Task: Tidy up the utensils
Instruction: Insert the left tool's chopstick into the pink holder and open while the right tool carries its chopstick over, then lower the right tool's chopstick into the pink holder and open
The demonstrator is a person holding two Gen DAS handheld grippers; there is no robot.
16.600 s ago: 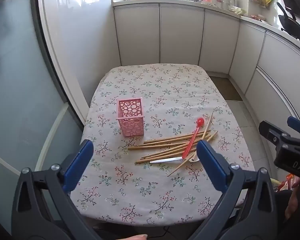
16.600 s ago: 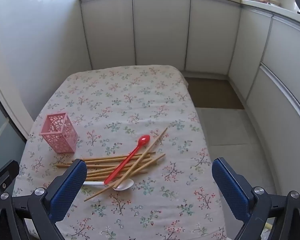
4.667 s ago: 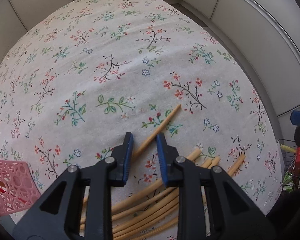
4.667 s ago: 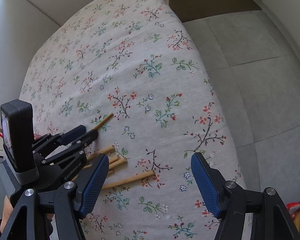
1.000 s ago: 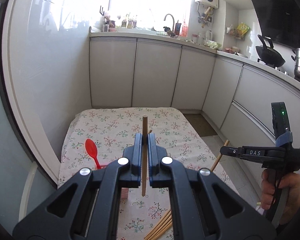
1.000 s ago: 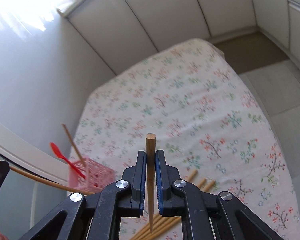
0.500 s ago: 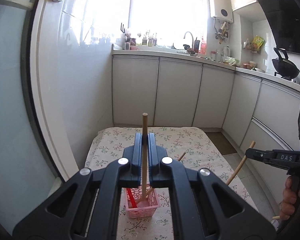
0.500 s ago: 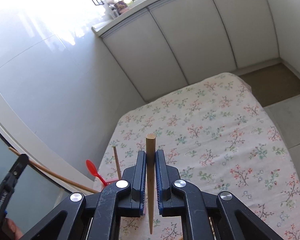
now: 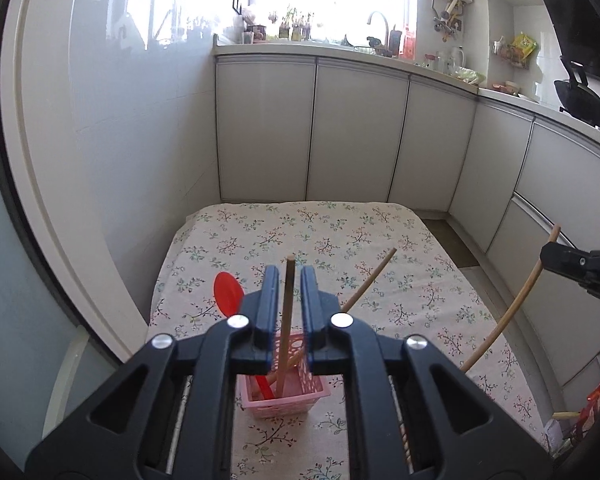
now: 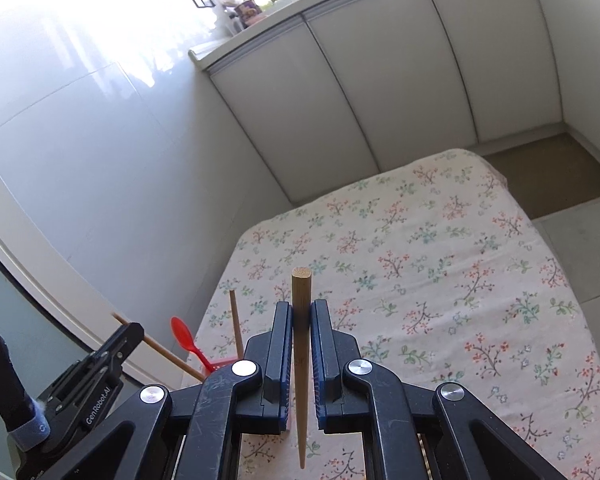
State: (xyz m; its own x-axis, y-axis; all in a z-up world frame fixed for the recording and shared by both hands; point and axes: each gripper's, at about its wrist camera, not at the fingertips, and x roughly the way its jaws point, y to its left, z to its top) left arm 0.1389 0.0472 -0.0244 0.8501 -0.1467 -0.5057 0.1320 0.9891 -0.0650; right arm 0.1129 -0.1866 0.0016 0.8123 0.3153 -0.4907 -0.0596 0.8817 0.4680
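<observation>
Home kitchen: cabinets (image 9: 360,132), sink tap (image 9: 380,24), wok (image 9: 582,100)

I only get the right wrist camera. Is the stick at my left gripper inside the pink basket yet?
Observer: Yes. In the left wrist view the stick reaches down into the pink basket, next to the red spoon.
Operator: Is the left gripper open?
Observer: The left gripper has its jaws apart, with a gap on each side of the stick.
Operator: Anything else in there?
Observer: Another stick, the leaning stick, tilts out of the basket to the right.
</observation>
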